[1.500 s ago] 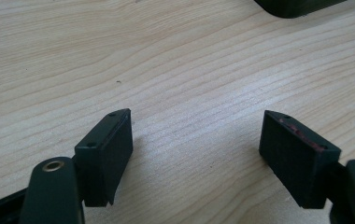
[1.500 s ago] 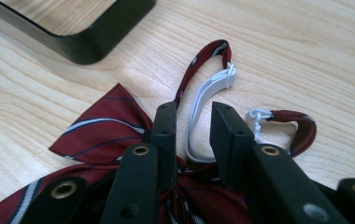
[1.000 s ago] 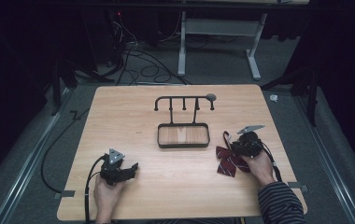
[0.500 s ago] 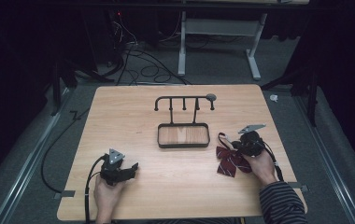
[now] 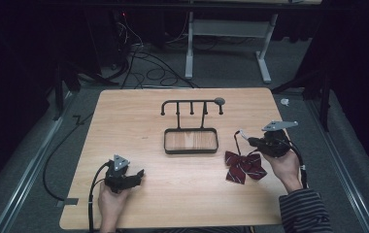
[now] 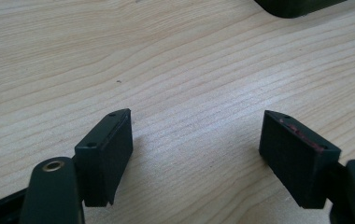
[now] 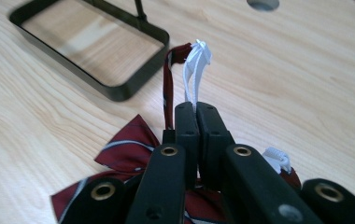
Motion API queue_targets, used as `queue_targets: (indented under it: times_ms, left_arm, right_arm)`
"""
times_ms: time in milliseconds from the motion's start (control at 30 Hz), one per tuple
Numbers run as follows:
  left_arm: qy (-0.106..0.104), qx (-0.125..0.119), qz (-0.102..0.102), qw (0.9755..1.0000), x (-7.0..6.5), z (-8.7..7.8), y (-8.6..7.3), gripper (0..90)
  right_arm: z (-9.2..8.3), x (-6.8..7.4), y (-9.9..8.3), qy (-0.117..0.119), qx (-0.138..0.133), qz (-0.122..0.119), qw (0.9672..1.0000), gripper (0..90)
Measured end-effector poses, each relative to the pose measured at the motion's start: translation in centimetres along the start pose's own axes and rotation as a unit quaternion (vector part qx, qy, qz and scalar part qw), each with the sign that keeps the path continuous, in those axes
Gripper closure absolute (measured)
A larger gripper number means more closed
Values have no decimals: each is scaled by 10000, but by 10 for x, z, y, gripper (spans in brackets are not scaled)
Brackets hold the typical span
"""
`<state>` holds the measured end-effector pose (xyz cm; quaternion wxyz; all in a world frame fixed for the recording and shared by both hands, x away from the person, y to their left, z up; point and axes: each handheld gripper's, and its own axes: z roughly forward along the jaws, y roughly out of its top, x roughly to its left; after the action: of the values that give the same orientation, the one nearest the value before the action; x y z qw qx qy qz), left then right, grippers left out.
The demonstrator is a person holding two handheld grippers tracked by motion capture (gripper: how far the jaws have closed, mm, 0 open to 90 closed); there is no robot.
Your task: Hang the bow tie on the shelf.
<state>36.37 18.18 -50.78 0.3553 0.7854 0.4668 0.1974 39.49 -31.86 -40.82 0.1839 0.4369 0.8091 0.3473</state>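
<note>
Here, right gripper (image 7: 196, 109) clamped on the bow tie's (image 5: 243, 166) white elastic loop (image 7: 195, 70); bow on table (image 5: 139, 116) at five o'clock of the black rack tray (image 5: 191, 141). Left gripper (image 6: 196, 154) spread wide, empty, at seven o'clock.

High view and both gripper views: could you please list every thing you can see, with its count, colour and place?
Bow tie: one, dark red with pale stripes, on the table's right part, its white elastic band pinched in the right gripper.
Hook stand: one, black, rectangular base with a bar of hooks, at the table's middle.
Table: one, light wood.
Cables: several, black, on the floor behind the table.
Desk frame: one, white-legged, farther back.
Left gripper: one, black, jaws open, nothing between them, near the front left.
Right gripper: one, black, jaws shut on the band.
Hands: two, at the front edge; striped sleeve on the right.
</note>
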Motion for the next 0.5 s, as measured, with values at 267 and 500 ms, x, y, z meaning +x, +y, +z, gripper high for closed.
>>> queue_targets:
  times_ms: [267, 500]
  left_arm:
    - [-1, 0, -2, 10000, 0, 0, 0, 264]
    - [-1, -1, -3, 10000, 0, 0, 0, 264]
  right_arm:
    - [-24, 9, 16, 70, -218, -191, 9996, 900]
    - [-41, 15, 29, 141, -421, -362, 9984, 900]
